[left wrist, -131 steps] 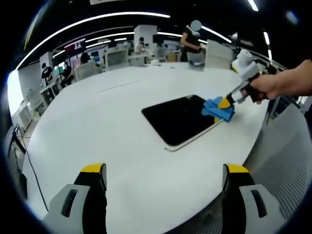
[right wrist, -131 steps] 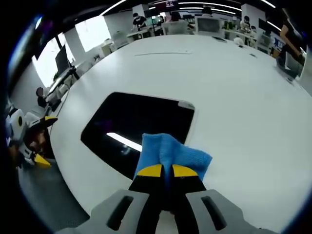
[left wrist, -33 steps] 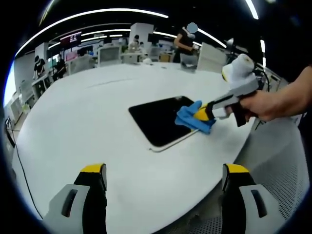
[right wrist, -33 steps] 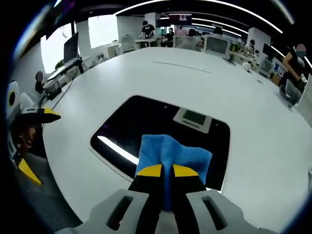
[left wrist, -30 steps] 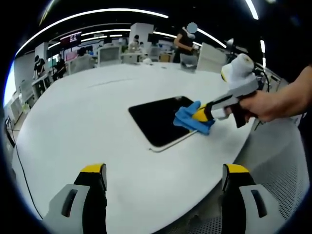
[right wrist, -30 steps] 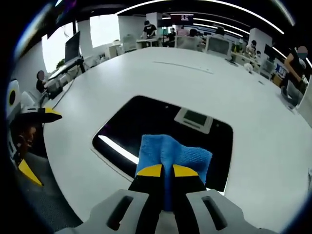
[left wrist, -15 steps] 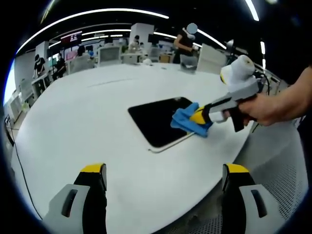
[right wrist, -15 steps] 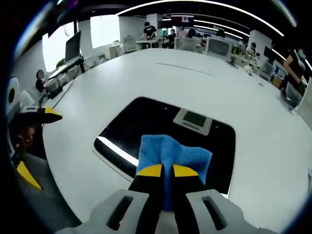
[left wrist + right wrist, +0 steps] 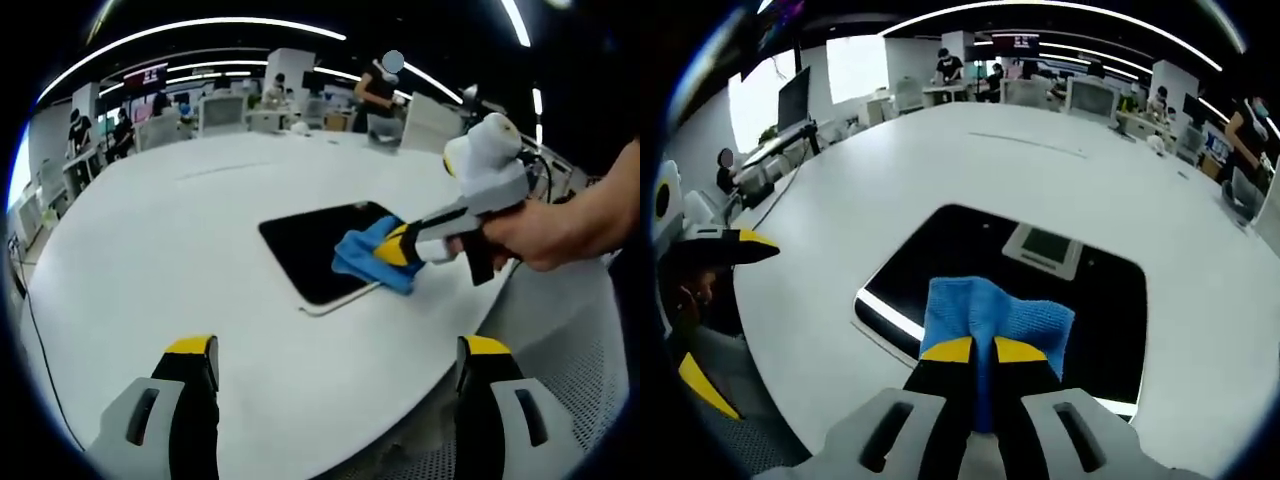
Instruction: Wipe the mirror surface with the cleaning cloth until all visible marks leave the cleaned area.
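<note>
Sliding toward nine o'clock, the right gripper (image 9: 974,350), clamped on the cleaning cloth (image 9: 997,313), is wiping farther across the mirror (image 9: 970,250); the left gripper (image 9: 335,360) is waiting, jaws apart.

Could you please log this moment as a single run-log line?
right gripper: shut on blue cleaning cloth | cloth on mirror near edge | left gripper: open, held back above white table

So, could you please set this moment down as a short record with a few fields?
surface: white table
mirror: dark rounded panel lying flat on the table
cloth: blue cleaning cloth, resting on the mirror's edge
right gripper: jaws shut on the cloth, held by a hand
left gripper: jaws wide apart, holding nothing, off the mirror
marks on mirror: cannot tell; reflections show
</note>
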